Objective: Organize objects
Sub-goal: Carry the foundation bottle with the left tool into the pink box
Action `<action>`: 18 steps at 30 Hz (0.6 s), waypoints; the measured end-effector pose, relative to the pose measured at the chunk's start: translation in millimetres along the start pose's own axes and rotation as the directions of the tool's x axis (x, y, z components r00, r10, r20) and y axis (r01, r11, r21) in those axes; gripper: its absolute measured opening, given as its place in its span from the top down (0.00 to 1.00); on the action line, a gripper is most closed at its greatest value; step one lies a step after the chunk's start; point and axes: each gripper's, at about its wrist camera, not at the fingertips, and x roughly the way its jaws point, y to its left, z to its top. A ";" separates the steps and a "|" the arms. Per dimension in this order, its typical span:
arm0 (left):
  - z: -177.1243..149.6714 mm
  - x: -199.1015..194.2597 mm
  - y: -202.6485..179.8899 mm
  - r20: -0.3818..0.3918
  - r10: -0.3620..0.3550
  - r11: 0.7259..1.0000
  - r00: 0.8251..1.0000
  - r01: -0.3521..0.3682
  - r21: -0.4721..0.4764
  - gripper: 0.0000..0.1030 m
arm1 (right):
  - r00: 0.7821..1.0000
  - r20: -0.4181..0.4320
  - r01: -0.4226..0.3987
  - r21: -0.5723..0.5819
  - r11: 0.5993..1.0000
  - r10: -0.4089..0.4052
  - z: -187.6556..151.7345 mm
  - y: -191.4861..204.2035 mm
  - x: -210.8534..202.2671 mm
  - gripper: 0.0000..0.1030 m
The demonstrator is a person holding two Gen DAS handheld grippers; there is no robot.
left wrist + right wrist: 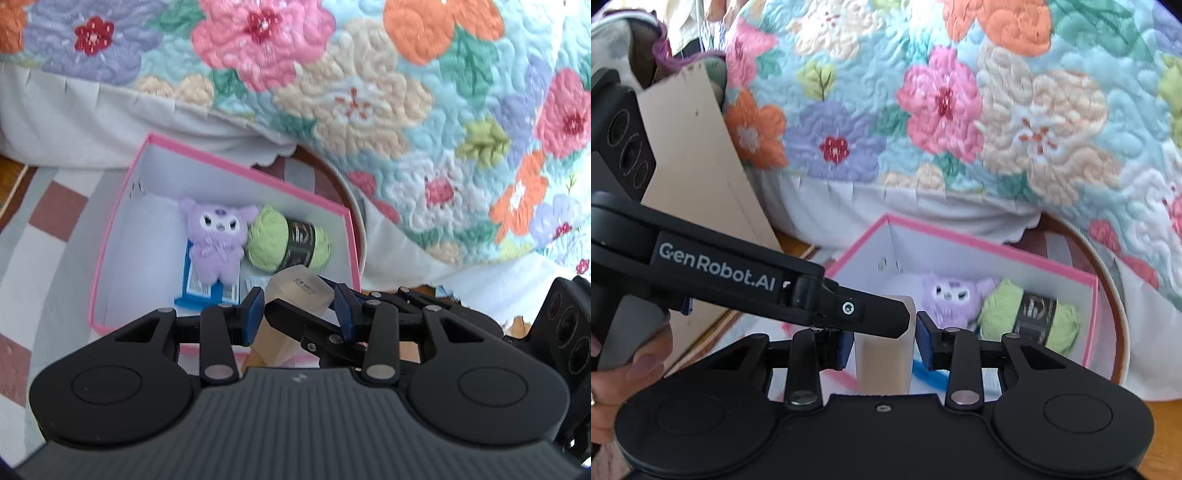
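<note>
Both grippers, left (298, 312) and right (884, 341), were closed on one translucent beige bottle (295, 295), nearly over the pink box (236, 166). To place it well, they should go down together w/ even grip. Free floor left of the purple plush (218, 240) looked best, away from the green yarn (288, 242).

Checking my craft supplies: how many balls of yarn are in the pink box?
1: a green yarn ball at the right end of the pink box, beside the purple plush toy. The grippers hide the box's near part.
</note>
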 end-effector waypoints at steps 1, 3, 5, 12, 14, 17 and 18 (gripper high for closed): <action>4.1 -0.6 0.5 0.004 0.006 1.000 1.000 -0.006 0.004 0.62 | 1.000 0.006 -0.002 0.001 1.000 0.002 3.0 0.5 2.9 0.61; 10.7 0.7 3.5 0.008 0.028 1.000 1.000 -0.028 0.012 0.62 | 1.000 0.015 -0.011 0.007 1.000 0.011 6.0 2.3 11.5 0.61; 16.6 3.8 8.5 0.015 0.055 0.998 0.998 -0.055 0.022 0.62 | 1.000 0.023 -0.018 0.009 1.000 0.018 8.5 5.3 23.8 0.61; 31.6 19.5 35.7 0.042 0.108 0.993 0.993 -0.110 0.036 0.62 | 0.998 0.026 -0.054 0.066 0.996 0.052 8.6 -1.6 66.3 0.61; 31.6 27.7 41.4 0.026 0.122 0.991 0.992 -0.123 0.050 0.62 | 0.998 0.008 -0.059 0.096 0.994 0.059 1.8 -4.4 79.4 0.61; 27.5 42.9 50.5 -0.021 0.142 0.989 0.990 -0.141 0.045 0.62 | 0.995 -0.025 -0.091 0.200 0.976 0.098 -11.5 -16.1 93.9 0.61; 25.3 47.3 52.0 -0.038 0.153 0.987 0.988 -0.151 0.047 0.62 | 0.992 -0.041 -0.102 0.244 0.964 0.116 -17.3 -20.1 98.4 0.61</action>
